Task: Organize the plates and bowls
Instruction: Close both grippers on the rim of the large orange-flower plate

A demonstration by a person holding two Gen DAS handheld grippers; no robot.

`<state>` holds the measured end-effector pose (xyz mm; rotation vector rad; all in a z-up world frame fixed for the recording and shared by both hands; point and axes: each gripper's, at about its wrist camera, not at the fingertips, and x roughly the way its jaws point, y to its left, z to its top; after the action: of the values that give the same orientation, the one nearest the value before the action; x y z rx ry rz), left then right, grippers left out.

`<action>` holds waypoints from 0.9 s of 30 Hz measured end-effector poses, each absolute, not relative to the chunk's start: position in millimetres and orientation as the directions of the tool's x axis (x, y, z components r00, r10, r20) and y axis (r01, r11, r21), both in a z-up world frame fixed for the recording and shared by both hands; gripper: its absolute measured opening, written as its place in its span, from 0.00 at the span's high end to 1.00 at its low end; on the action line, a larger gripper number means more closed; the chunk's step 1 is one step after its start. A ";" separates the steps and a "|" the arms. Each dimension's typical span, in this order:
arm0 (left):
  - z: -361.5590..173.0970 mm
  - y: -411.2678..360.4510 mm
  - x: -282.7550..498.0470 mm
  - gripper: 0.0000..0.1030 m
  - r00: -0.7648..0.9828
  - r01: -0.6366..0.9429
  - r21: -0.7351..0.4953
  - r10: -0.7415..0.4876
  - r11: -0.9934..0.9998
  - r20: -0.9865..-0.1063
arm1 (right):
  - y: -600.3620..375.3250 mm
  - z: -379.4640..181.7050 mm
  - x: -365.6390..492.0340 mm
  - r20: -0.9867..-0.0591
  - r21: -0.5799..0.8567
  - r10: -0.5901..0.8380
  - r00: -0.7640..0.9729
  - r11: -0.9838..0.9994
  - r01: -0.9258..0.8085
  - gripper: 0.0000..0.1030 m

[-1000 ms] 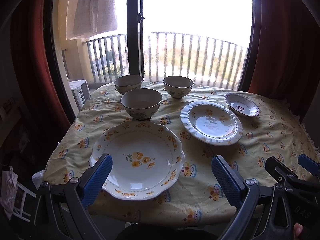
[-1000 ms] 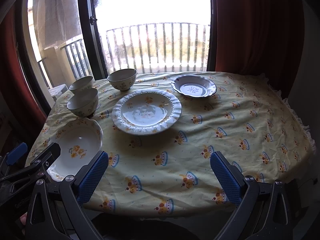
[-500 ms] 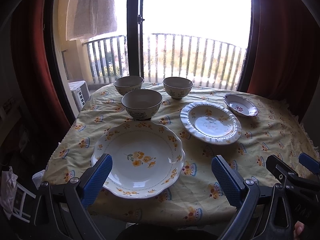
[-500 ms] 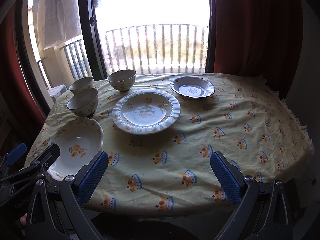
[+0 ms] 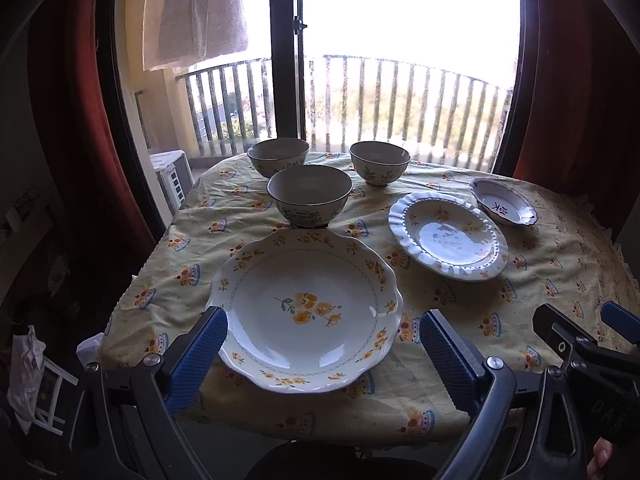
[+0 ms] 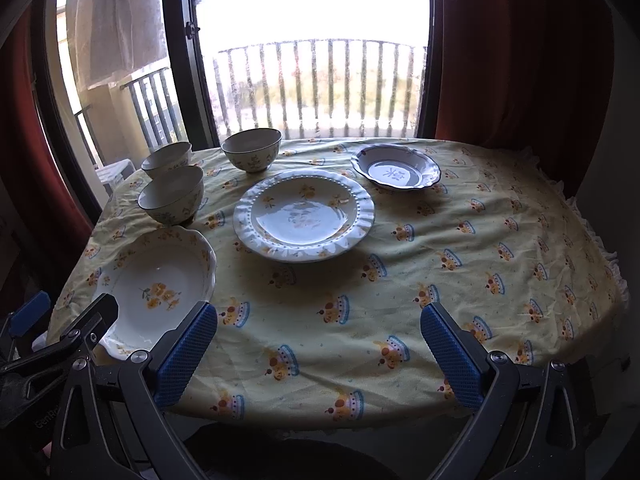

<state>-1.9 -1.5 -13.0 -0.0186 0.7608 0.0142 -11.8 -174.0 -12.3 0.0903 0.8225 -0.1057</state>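
A large yellow-flowered plate [image 5: 306,310] [image 6: 156,284] lies at the table's near left. A ruffled white plate [image 5: 448,236] [image 6: 304,214] lies in the middle. A small blue-rimmed dish [image 5: 502,206] [image 6: 396,172] sits behind it on the right. Three floral bowls stand apart at the back left: the nearest [image 5: 309,194] [image 6: 171,194], the far left [image 5: 278,156] [image 6: 167,158], and the far middle [image 5: 380,162] [image 6: 251,154]. My left gripper [image 5: 322,354] is open and empty, its fingers either side of the flowered plate's near rim. My right gripper [image 6: 318,350] is open and empty above the near tablecloth.
A yellow tablecloth with crown prints [image 6: 460,248] covers the round table; its right half holds only cloth. Red curtains [image 6: 512,60] and a balcony door with railings [image 5: 400,100] stand behind the table. A white chair [image 5: 172,176] stands at the far left.
Both grippers have drifted slightly, so the table sits a little lower and nearer in view. Jaws stay open. No dish has moved.
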 end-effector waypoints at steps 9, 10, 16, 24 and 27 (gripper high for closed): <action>-30.2 33.1 38.9 0.14 0.664 -0.051 -0.007 0.029 0.999 -0.747 | -133.1 -27.2 29.6 -0.773 0.030 -0.022 0.634 0.997 0.070 0.01; -32.5 36.8 45.1 0.15 0.653 -0.051 -0.006 0.028 0.999 -0.757 | -128.3 -29.5 35.1 -0.778 0.028 -0.020 0.628 0.997 0.067 0.01; -48.1 58.1 77.9 0.19 0.596 -0.053 0.006 0.037 0.999 -0.802 | -99.8 -43.3 70.0 -0.817 0.027 -0.012 0.576 0.998 0.059 0.05; -82.9 83.8 114.7 0.23 0.496 -0.037 0.000 0.018 0.999 -0.868 | -66.8 -77.1 111.4 -0.876 0.030 -0.004 0.482 0.998 0.063 0.10; -96.5 88.5 126.1 0.24 0.467 -0.017 -0.007 0.002 1.000 -0.884 | -59.1 -90.7 123.1 -0.896 0.031 -0.007 0.444 0.997 0.077 0.12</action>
<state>126.1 88.5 -96.5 -0.0153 1.0844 0.0118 123.1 -59.1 -90.6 0.0705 1.1094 -0.0518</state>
